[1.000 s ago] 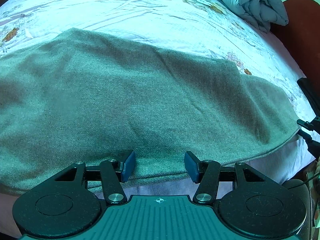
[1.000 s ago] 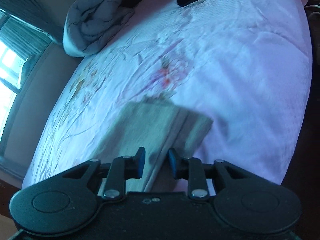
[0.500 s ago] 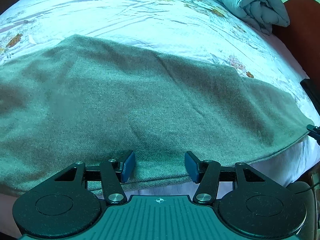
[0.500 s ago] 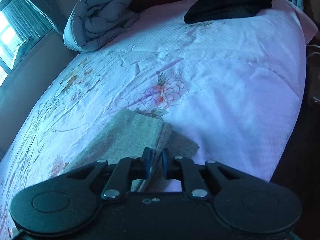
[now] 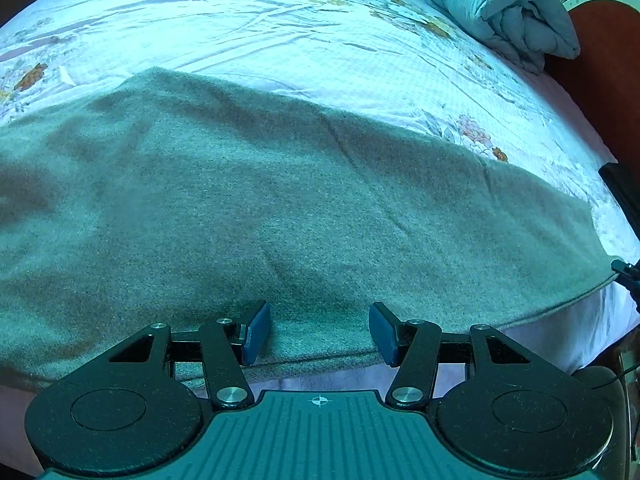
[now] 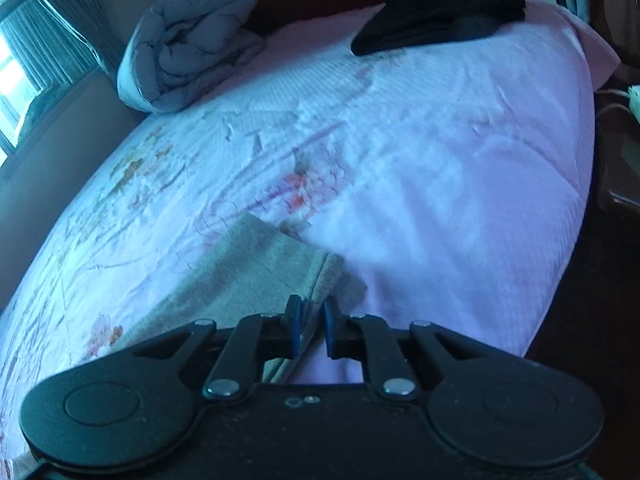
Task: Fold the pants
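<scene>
Floral pink bedsheet carries the flat grey wool pants along its near edge; right gripper pinches their hem corner, left gripper straddles the near edge, fingers apart; next, probably, the left closes before both lift.

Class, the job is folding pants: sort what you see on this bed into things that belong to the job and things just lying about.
Belongs to the job:
grey pants
left gripper
right gripper

Lying about:
rolled grey quilt
black garment

dim bluish daylight, fisheye-bent edges, slight motion blur
</scene>
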`<action>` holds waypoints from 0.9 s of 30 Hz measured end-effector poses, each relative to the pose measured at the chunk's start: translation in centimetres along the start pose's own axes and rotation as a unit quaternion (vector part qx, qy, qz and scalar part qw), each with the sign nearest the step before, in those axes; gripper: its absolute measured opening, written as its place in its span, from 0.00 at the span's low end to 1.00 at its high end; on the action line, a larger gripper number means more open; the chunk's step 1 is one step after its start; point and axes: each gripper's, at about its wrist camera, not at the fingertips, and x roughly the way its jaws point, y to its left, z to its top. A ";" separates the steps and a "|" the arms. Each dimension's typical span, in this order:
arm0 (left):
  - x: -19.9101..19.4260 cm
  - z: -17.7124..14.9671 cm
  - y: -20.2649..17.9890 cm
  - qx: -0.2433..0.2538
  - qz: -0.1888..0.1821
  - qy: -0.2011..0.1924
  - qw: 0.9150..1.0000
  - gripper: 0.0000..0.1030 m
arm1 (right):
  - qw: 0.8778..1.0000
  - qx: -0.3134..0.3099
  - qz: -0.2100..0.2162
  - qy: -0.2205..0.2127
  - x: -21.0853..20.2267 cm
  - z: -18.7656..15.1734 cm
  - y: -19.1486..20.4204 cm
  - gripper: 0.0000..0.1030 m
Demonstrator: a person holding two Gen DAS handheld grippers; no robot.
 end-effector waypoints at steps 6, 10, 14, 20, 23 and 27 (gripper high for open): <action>0.0 0.0 -0.2 0.004 0.002 0.000 1.000 0.54 | 1.000 0.001 -0.013 0.021 1.6 0.0 -0.7 0.03; 0.1 0.0 -0.2 0.005 0.003 0.000 1.000 0.55 | 1.000 0.022 0.011 0.019 0.9 0.3 -1.8 0.18; 0.1 0.0 -0.1 0.002 0.001 0.000 1.000 0.55 | 0.997 0.069 0.015 0.022 0.0 0.8 -3.9 0.19; 0.1 0.0 -0.3 0.006 0.004 0.001 1.000 0.56 | 0.994 0.087 0.041 0.044 1.0 0.3 -4.4 0.19; 0.1 0.0 -0.3 0.005 0.004 0.001 1.000 0.56 | 0.992 0.101 0.053 0.060 2.0 0.4 -3.8 0.22; 0.2 -0.1 -0.5 0.009 0.006 0.000 1.000 0.58 | 0.993 0.088 0.051 0.067 2.9 0.7 -3.1 0.16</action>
